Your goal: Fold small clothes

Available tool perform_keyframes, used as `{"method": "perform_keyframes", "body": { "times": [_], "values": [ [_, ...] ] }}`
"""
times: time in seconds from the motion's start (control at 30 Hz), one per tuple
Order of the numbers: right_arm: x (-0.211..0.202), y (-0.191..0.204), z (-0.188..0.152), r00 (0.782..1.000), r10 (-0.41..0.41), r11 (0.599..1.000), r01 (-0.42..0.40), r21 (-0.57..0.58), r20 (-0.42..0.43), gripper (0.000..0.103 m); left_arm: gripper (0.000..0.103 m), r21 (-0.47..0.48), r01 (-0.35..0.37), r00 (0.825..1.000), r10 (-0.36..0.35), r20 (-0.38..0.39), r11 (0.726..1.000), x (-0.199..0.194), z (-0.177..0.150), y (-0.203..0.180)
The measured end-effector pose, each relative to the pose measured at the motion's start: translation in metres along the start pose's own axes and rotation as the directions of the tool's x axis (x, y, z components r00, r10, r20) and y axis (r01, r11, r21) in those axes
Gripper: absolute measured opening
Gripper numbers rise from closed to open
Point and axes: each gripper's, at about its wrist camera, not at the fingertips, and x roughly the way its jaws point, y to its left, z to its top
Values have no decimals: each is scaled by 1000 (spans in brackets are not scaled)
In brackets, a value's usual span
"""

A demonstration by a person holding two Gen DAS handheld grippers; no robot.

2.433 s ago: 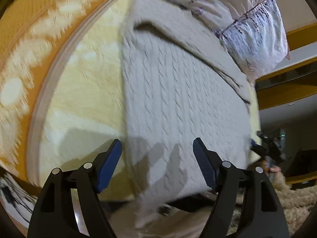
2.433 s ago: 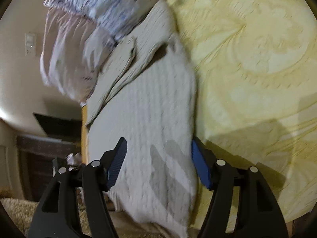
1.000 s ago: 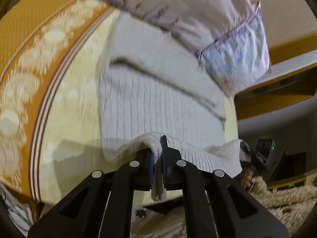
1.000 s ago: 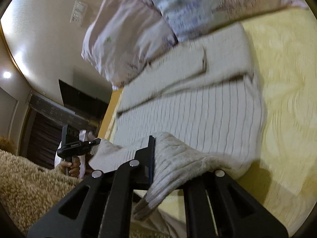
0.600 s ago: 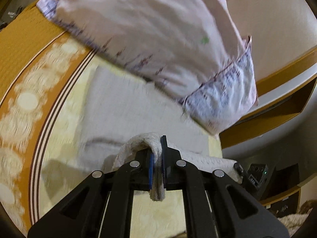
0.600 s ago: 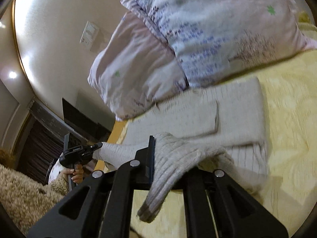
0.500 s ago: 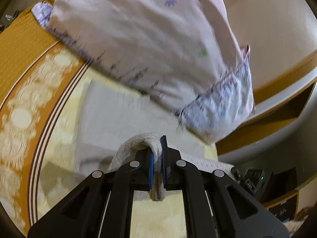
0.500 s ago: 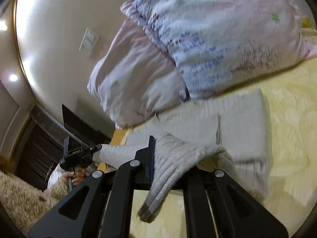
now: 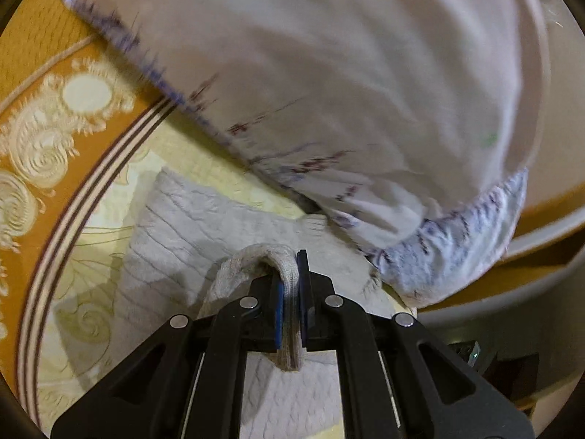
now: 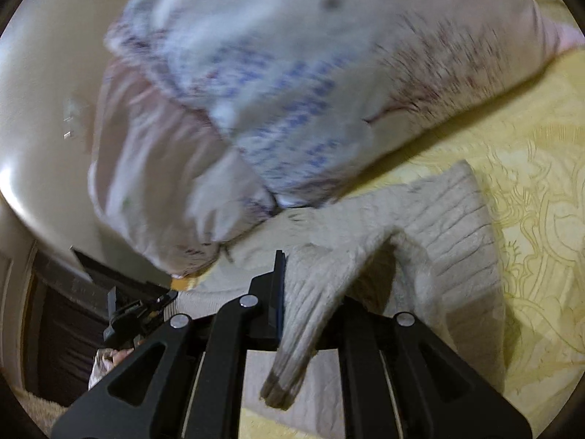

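**A:** Yellow patterned bedspread fills the lower left; what's nearest the lens?

**B:** At bottom centre, the left gripper pinches the hem of the pale grey cable-knit sweater. In the other view the right gripper has knit between its jaws too, though they are starting to part.

**A:** And beyond?

**B:** The sweater's body lies flat mid-frame, reaching a white pillow with purple print across the top.

**A:** Which step?

**B:** Likely the bottom-to-top fold. Next, lay the hem squarely on the upper edge, then release both corners.
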Motion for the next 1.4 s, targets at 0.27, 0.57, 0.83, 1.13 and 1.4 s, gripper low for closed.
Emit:
{"method": "perform_keyframes", "body": {
  "times": [0.27,0.57,0.83,1.13,1.4],
  "values": [
    [36,-15,22,998,-44,994,49,96,-51,45,6,-67,-12,999,9,-37,998,21,5,13],
    [-5,12,26,991,-121,992,123,-34,54,62,74,33,-5,997,3,75,999,-19,6,-13],
    [-41,-14,-13,948,-316,938,318,-136,31,48,65,207,-212,977,206,50,955,-38,-32,-9],
    [-40,-16,-34,929,-370,909,360,-210,-6,29,54,236,-274,961,276,23,932,-35,-61,6],
    [-51,-2,-37,929,-370,901,366,-234,29,11,9,232,-261,963,270,-7,937,-33,-70,9]
  ]
}}
